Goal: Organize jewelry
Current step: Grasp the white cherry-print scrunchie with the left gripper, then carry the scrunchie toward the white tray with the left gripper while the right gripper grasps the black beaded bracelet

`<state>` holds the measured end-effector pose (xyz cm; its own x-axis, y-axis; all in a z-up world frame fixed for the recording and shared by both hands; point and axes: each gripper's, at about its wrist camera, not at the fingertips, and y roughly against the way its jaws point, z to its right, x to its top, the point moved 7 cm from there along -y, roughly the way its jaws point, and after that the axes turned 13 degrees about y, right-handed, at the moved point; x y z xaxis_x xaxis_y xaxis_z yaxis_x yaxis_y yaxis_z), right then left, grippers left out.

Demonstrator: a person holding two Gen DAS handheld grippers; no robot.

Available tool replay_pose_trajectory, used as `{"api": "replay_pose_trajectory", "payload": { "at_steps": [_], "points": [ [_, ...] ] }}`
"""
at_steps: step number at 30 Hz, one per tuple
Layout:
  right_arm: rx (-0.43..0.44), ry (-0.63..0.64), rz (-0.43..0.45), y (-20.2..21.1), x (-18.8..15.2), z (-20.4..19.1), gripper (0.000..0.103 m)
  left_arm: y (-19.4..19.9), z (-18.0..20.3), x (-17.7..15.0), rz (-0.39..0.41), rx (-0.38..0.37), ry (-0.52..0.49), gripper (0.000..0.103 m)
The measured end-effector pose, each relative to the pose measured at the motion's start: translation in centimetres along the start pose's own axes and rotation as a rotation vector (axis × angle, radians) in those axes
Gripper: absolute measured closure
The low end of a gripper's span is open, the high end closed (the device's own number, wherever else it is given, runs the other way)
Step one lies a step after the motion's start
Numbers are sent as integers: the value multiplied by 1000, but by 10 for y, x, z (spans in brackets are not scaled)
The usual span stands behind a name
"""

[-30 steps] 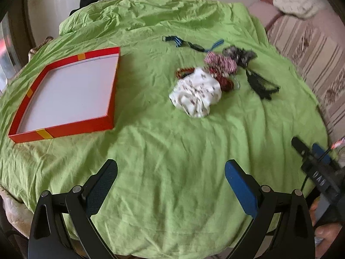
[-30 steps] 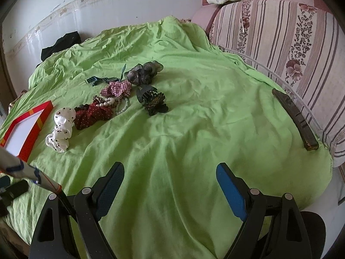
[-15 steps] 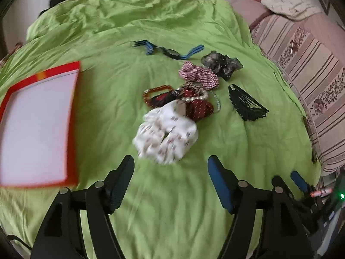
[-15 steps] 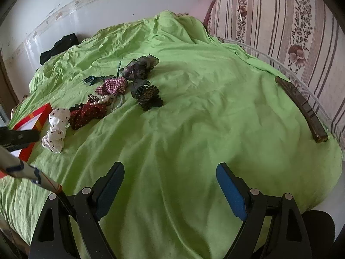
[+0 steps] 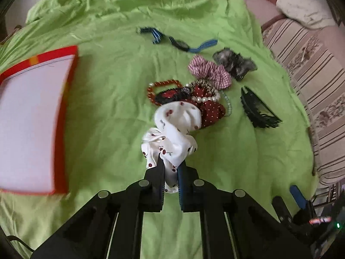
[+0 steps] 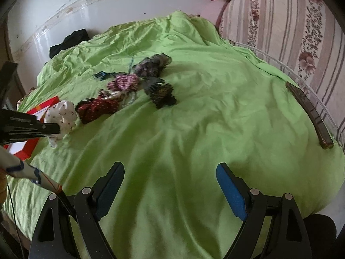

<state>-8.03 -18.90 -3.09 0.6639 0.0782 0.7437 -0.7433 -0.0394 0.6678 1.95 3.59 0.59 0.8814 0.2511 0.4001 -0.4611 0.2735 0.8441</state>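
Observation:
My left gripper (image 5: pixel 171 165) is shut on a white cherry-print scrunchie (image 5: pixel 175 127) at its near edge; it also shows in the right wrist view (image 6: pixel 61 116) with the left gripper's fingers (image 6: pixel 46 128) on it. Behind it lies a pile: a red dotted scrunchie (image 5: pixel 210 110), a pearl bracelet (image 5: pixel 204 98), an amber bead bracelet (image 5: pixel 161 86), a pink checked scrunchie (image 5: pixel 208 71), a grey scrunchie (image 5: pixel 235 61), a black hair claw (image 5: pixel 257 110) and a blue-strapped watch (image 5: pixel 179 42). A red-rimmed white tray (image 5: pixel 64 99) lies at left. My right gripper (image 6: pixel 170 185) is open and empty over bare sheet.
Everything lies on a round bed with a green sheet (image 6: pixel 204 129). A striped floral cushion (image 6: pixel 280 32) stands at the right. A dark long case (image 6: pixel 308 114) lies at the bed's right edge. Dark cloth (image 6: pixel 69 42) lies at the far edge.
My left gripper has moved forward to the white scrunchie and shut on it. The right gripper has stayed open and nearly still.

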Motion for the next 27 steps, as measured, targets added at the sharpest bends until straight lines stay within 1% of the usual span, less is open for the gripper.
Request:
{"api": "replay_pose_trajectory", "payload": {
  "at_steps": [3,6,7,9,11,12,13,14,15,16,17,19,22,23,25,27],
  "points": [
    [51,22,26,7,10,-11,13,30,-15,-9,34,-34,24,94],
    [109,60,31,8,27,-26,13,49,-31,-10,69,-37,43,94],
    [141,96,32,7,32,-32,13,55,-38,-8,88,-33,55,94],
    [202,110,-2,1,44,-45,13,63,-49,-2,124,-20,71,94],
    [267,95,-40,-9,56,-57,13,69,-59,7,153,-13,89,94],
    [245,42,-51,-13,61,-58,13,71,-65,14,169,-14,102,94],
    [272,34,-63,-18,69,-63,18,71,-69,20,179,-13,110,93],
    [297,30,-71,-21,73,-68,28,71,-73,27,193,-11,121,93],
    [333,25,-80,-25,80,-74,34,71,-76,32,200,-10,128,94],
    [365,20,-90,-28,86,-80,45,69,-79,40,208,-12,137,94],
    [401,10,-100,-32,92,-87,51,68,-81,47,213,-11,136,94],
    [448,-15,-111,-42,106,-99,52,66,-81,58,227,0,118,94],
    [462,-46,-135,-59,121,-113,52,69,-84,80,268,24,82,93],
    [467,-63,-169,-63,124,-114,52,71,-87,84,278,28,76,93],
    [504,-112,-184,-74,133,-121,52,78,-96,96,320,51,60,93],
    [524,-140,-199,-87,142,-128,52,85,-112,105,367,73,72,93]
  ]
}}
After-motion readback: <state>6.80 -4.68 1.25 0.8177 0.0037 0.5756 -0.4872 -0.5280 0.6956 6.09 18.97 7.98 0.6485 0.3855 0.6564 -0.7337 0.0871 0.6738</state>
